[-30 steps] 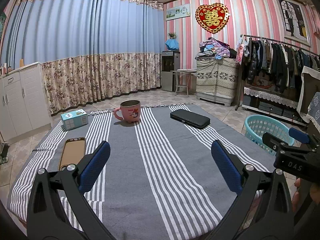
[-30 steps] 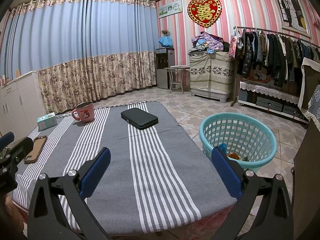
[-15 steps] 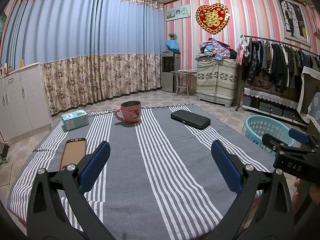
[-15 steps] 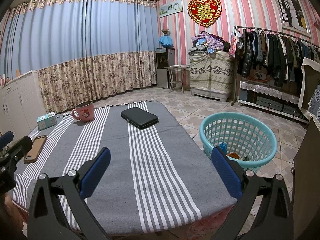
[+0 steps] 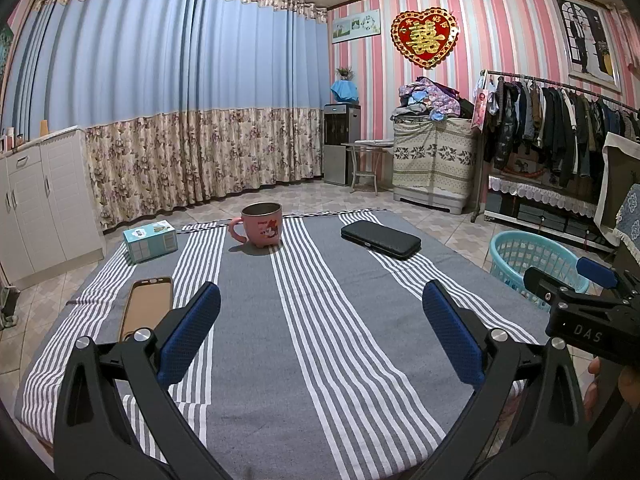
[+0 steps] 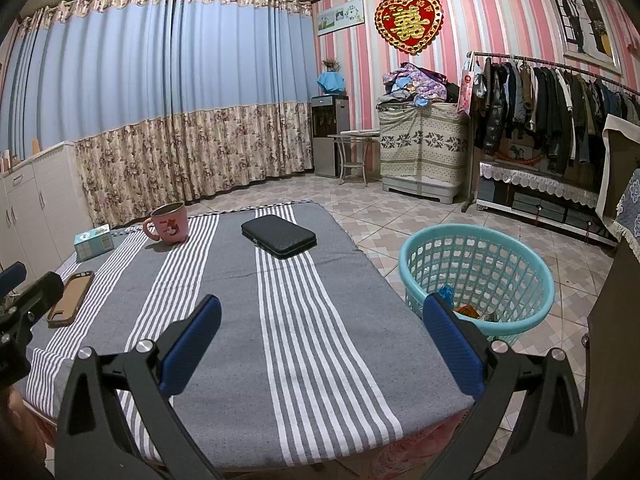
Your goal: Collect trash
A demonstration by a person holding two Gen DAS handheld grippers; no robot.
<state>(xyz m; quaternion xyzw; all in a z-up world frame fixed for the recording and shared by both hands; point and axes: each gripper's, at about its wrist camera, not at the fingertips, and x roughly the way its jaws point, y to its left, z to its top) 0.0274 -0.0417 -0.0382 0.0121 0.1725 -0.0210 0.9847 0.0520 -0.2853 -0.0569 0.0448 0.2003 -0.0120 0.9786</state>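
Both our left gripper (image 5: 320, 336) and right gripper (image 6: 320, 344) hover empty, jaws apart; the basket (image 6: 478, 240) holds scraps, so we check the counter (image 6: 240, 320) for leftovers.

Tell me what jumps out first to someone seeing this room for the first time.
The red heart ornament high on the pink striped wall grabs the eye first. Next comes the grey striped tablecloth, which bears a pink mug at its far side and a black case to the mug's right. A turquoise basket with scraps inside stands on the floor beside the table's right edge.
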